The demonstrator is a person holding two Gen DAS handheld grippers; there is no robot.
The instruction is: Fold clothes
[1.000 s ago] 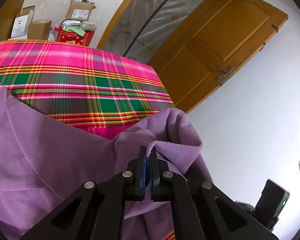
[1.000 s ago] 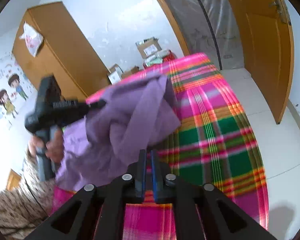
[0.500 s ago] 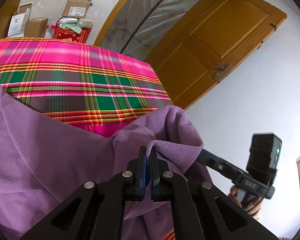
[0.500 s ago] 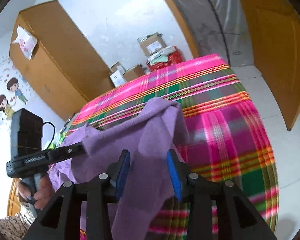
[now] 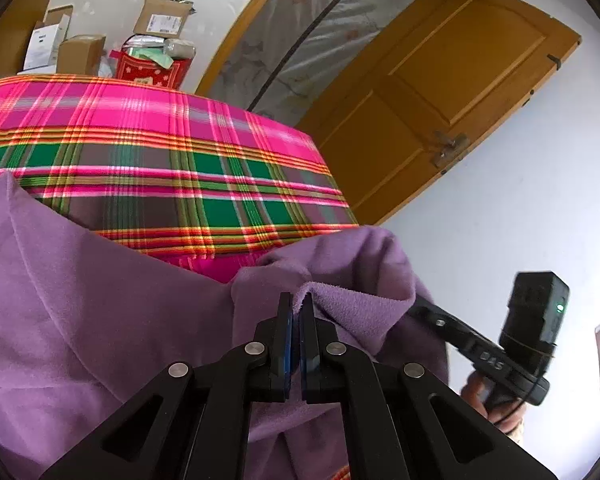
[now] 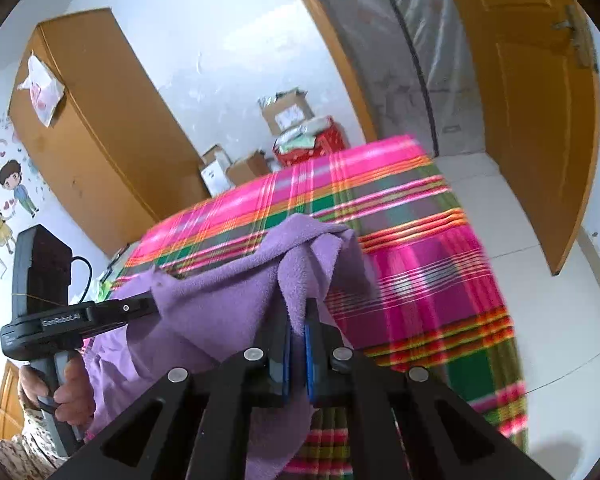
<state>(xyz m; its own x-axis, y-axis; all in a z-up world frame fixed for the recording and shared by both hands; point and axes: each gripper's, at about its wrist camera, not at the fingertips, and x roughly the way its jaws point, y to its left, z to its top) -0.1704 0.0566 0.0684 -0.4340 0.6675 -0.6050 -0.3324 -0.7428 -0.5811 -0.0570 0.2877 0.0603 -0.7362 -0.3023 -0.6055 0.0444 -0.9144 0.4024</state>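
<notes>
Left hand-held gripper (image 5: pixel 296 320) pinched on purple garment (image 5: pixel 100 300) edge; right hand-held gripper (image 6: pixel 298 320) likewise clamped on a fold. Garment held above plaid-covered bed (image 5: pixel 160 152). Lower cloth cut off by frame.

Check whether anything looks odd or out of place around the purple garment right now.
Nothing looks damaged or spilled. The purple fleece garment is bunched and uneven, pinched by the left gripper and right gripper above the pink plaid cloth, which is ordinary mid-fold.
</notes>
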